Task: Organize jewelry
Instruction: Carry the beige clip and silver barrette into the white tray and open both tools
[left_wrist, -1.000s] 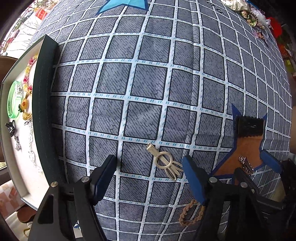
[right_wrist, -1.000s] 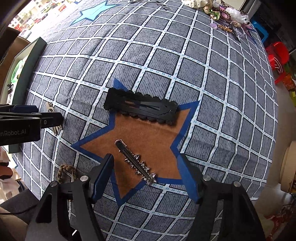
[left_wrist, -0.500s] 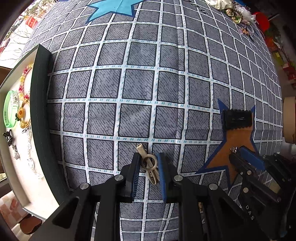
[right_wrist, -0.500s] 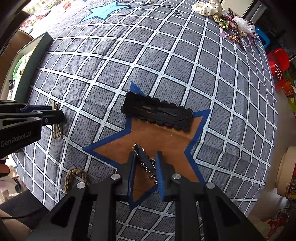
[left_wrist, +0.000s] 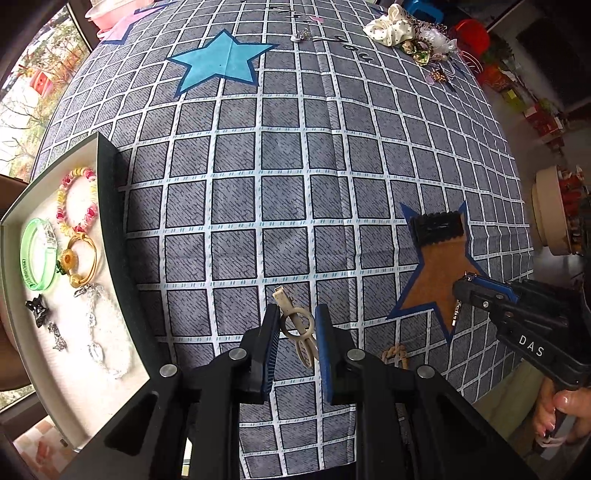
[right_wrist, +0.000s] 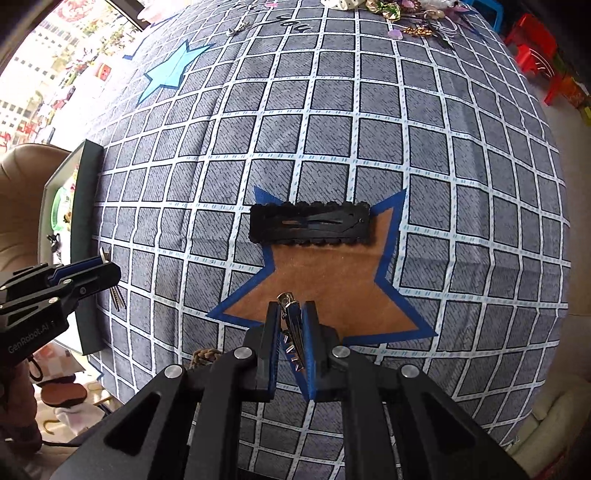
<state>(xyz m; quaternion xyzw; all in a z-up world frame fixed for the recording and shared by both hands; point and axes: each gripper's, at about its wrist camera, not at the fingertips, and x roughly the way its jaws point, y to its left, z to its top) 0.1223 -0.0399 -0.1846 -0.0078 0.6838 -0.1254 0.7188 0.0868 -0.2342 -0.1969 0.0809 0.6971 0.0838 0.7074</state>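
Left claw (left_wrist: 295, 334) pinching cream clip (left_wrist: 298, 329), right claw (right_wrist: 291, 332) closing on spiked clip (right_wrist: 291, 328): lift straight, w/o snagging cloth.

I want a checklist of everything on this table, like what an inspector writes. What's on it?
Surface: grey checked cloth with star patches.
Job's things: cream clip in the left gripper; spiked silver clip in the right gripper, its jaws closing; black clip on the brown star; tray holding bracelets.
Clutter: jewelry pile at the far edge; braided band.
Grippers: both gripping.
Cables: nothing seen.
Surroundings: red stool, window.
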